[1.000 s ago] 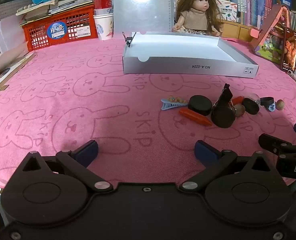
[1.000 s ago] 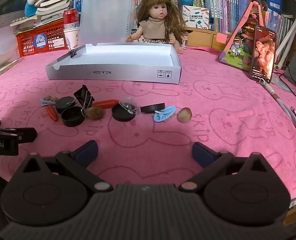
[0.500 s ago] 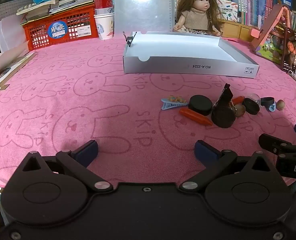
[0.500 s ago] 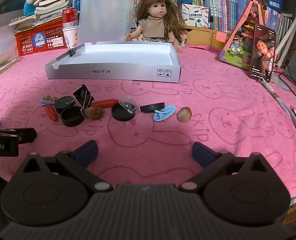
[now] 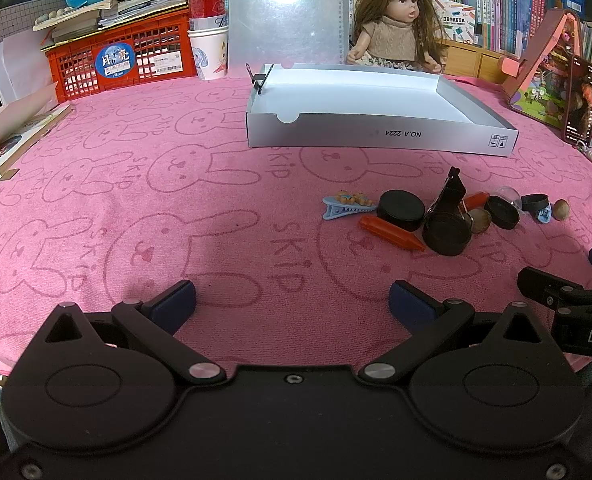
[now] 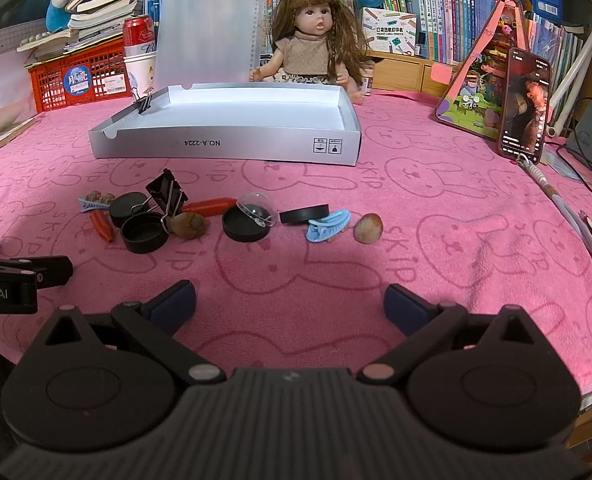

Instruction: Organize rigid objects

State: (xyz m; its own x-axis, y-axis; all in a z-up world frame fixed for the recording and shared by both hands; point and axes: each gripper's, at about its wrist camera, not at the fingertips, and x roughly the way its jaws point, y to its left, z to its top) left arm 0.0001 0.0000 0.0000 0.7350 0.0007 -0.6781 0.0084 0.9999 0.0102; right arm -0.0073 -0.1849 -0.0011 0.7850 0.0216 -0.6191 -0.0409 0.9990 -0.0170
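Left claw (image 5: 291,298): jaws spread wide, nothing between them, low over the pink bunny-print towel (image 5: 135,200) covering the counter; right claw (image 6: 289,300): likewise spread and empty, beside the left one. Small items, loose in a row on the towel near both claws: blue hair clip with bear trim (image 6: 93,200); orange crayon (image 6: 101,226); black round lid (image 6: 125,208); black shallow cup (image 6: 143,234); black binder clip (image 6: 165,194), tilted against the cup; brown nut (image 6: 187,225); second orange crayon (image 6: 209,206); black lid carrying a clear dome (image 6: 251,218); black ring (image 6: 304,214); plain blue hair clip (image 6: 328,226); second nut (image 6: 368,229), apart at the row's right end. White box tray (image 6: 231,146): behind the row, open, one binder clip on its left wall. Doll (image 6: 316,40): seated behind the tray.
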